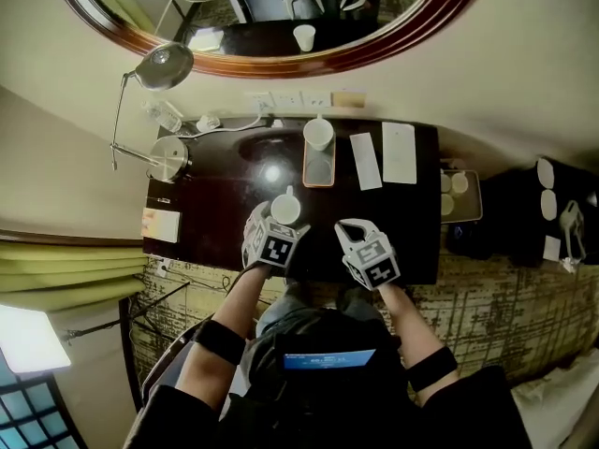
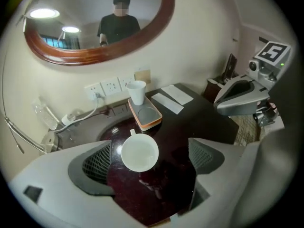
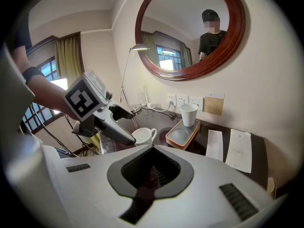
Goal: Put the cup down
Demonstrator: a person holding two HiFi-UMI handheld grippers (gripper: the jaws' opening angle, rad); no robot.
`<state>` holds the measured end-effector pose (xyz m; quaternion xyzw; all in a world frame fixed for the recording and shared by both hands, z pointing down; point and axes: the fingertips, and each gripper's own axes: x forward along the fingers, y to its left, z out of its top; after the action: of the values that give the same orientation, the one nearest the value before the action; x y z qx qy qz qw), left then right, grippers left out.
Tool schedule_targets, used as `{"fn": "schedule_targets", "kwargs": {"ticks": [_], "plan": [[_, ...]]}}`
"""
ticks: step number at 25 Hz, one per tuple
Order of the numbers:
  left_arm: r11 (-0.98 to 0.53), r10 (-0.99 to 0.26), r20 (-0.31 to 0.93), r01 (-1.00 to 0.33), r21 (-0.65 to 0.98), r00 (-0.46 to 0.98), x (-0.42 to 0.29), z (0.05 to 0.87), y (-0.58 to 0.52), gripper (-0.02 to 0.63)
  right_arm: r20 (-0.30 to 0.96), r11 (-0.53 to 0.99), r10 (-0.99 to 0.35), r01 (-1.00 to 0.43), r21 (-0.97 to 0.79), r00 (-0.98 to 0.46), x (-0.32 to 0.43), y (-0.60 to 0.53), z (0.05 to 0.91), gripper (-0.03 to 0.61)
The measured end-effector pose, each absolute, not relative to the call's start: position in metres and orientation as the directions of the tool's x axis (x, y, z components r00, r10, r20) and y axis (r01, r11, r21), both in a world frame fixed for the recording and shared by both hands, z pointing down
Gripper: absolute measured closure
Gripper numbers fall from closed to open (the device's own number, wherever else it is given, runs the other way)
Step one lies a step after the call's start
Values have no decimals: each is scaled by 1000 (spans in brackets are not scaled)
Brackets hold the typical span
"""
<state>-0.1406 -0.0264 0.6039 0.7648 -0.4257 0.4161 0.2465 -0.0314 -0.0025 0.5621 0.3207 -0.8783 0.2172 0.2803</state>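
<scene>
- Cup (image 2: 139, 153): we record one white handled cup, upright and mouth up, standing on the dark bench (image 1: 215, 204) near its front edge. Its handle points away from the person, toward the wall.
- Left tongs (image 2: 149, 161): the jaws stand wide apart on either side of the cup. The cup sits nearer the left pad, with a thin gap showing, and well clear of the right pad. We see no pad pressing on it, so the cup rests on its own.
- Right tongs (image 3: 152, 175): the jaws are closed together with nothing between them. They are held over the bench's front edge, just beside the left tongs and apart from the cup.
- Tray (image 1: 319, 166): we list one orange-rimmed tray, lying beyond the cup toward the wall.
- Paper cup (image 1: 318, 134): white and upright, standing on the far end of the tray.
- Paper slips (image 1: 365, 160): two white sheets lie flat on the bench to the right of the tray, side by side, the right one wider.
- Wall sockets (image 1: 285, 99): a row on the wall behind the bench, with a white cable plugged in.
- Lamp (image 1: 164, 68): a metal desk lamp at the bench's left rear corner.
- Mirror (image 2: 95, 56): oval with a dark wood frame, hung on the wall above the bench.
</scene>
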Motion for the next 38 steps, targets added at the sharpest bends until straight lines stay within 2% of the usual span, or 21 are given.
{"fn": "schedule_targets", "kwargs": {"ticks": [3,8,19,22,23,31,38], "plan": [[-535,-376,889,-844,23,262,-141,627,-37,87,647,686,-420,-690,-232,-636,-30,1,572,577],[-512,-262,943,-858,44,205,-150,651,-52,87,674,672,-386,-693,-263,-630,-28,8,586,577],[-437,-196,974,-899,16,113,-175,688,-62,89,680,664,-385,-699,-264,-624,-18,-11,589,577],[-400,-159,978,-915,60,134,-173,693,-54,180,687,665,-372,-696,-272,-624,-17,-11,594,577],[-396,-152,978,-915,72,143,-171,693,-52,181,689,666,-369,-694,-273,-624,-16,-11,595,577],[-402,-137,962,-901,166,238,-142,688,-45,184,689,667,-354,-687,-288,-633,-15,-11,597,577],[-533,-207,945,-839,108,253,-117,657,-73,184,702,660,-328,-685,-309,-633,-12,-12,604,577]]}}
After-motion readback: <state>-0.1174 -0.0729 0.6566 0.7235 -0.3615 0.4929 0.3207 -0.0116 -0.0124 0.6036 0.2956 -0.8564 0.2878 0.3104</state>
